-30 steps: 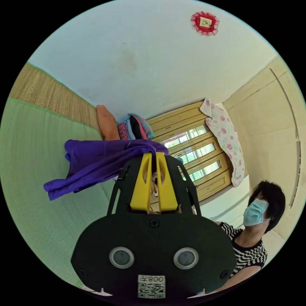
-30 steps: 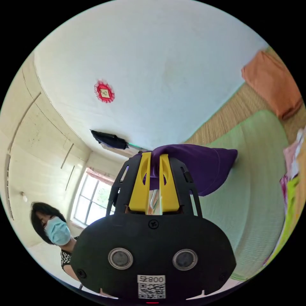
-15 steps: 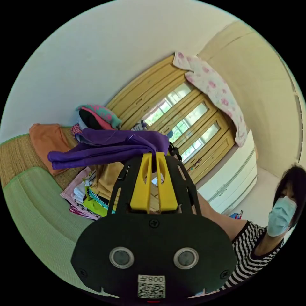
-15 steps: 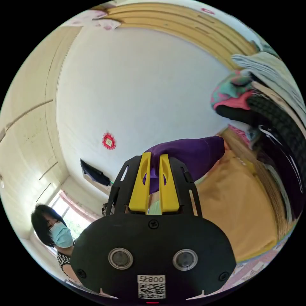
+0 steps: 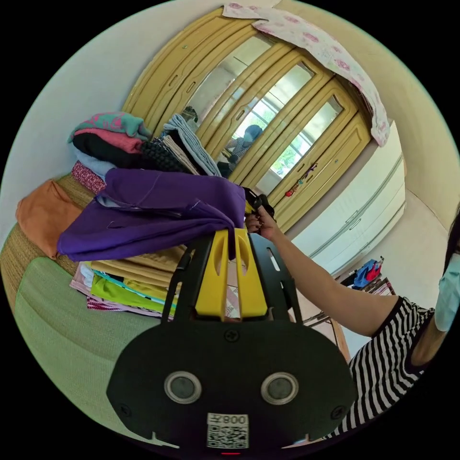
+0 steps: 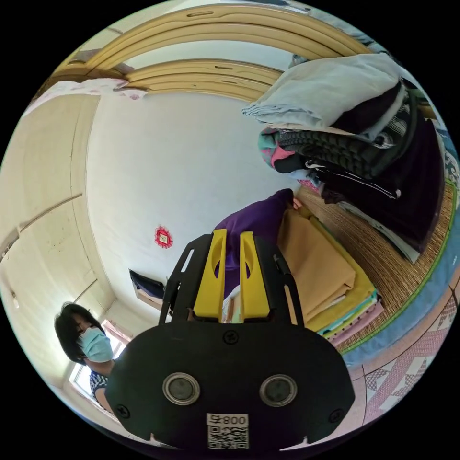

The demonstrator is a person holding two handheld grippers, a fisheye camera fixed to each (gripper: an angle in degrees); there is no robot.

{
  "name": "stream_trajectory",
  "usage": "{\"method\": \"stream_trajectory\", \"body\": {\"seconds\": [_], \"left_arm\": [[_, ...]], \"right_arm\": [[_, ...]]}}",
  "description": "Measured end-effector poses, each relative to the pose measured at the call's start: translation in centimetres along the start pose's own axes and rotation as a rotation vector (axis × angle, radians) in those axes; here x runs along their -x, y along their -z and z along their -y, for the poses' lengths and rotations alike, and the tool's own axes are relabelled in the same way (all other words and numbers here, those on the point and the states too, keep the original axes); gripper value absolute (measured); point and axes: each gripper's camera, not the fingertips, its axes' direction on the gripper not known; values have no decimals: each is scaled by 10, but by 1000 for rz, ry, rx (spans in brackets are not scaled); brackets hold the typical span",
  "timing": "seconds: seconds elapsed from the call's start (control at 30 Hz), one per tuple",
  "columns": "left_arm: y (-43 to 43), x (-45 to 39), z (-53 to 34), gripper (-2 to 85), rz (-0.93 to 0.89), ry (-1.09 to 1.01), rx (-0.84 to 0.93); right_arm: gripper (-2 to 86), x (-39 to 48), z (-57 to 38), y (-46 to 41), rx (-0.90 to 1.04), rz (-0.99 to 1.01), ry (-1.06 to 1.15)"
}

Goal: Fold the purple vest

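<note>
Left gripper view: left claw (image 5: 232, 235) has both yellow jaws pressed together on a bunched edge of the purple vest (image 5: 158, 211). The vest is folded into a thick, flattened bundle whose long axis runs away from the jaws toward the view's left. It is held off the bed, in the air over a low stack of folded clothes (image 5: 125, 286) (tan, lime, pink layers) that lies on the green mat (image 5: 62, 335). The vest's far end droops slightly and points toward an orange cloth (image 5: 40, 215) on the woven straw mat (image 5: 19, 249). A taller pile of clothes (image 5: 139, 143) stands behind the vest, near the yellow-framed doors (image 5: 268, 120). A person's hand (image 5: 261, 224) grips the right claw (image 5: 256, 201) just past the vest's near corner; whether it touches the cloth cannot be told here. A striped sleeve (image 5: 383, 359) shows at the right.

Right gripper view: right claw (image 6: 232, 235) has its jaws closed on purple vest cloth (image 6: 258, 218), which rises between and beyond them. The vest extends straight away from the jaws, its far end meeting the top tan layer of the folded stack (image 6: 321, 278). The dark tall pile (image 6: 364, 153) sits beyond on the straw mat (image 6: 407, 268). A red wall ornament (image 6: 163, 237) hangs on the white wall (image 6: 182, 167).
</note>
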Motion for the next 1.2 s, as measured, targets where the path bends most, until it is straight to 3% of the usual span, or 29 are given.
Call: {"method": "stream_trajectory", "body": {"seconds": [0.27, 0.53, 0.7, 0.83, 0.93, 1.2], "left_arm": [[-55, -1, 25, 28, -6, 124, 129], [-68, -3, 53, 31, -31, 188, 144], [-74, -6, 64, 35, -28, 202, 139], [-80, -1, 68, 42, -59, 231, 128], [-79, 0, 68, 47, -87, 249, 115], [-70, -9, 64, 37, -72, 209, 86]], "right_arm": [[58, -54, -30, 36, -24, -73, -146], [39, -28, -48, 61, -115, -212, -127], [8, 39, -73, 54, -152, -253, 55], [2, 99, -107, -14, 30, -450, 229], [1, 93, -117, -57, 156, -628, 212], [1, 173, -167, -88, 77, -584, 380]]}}
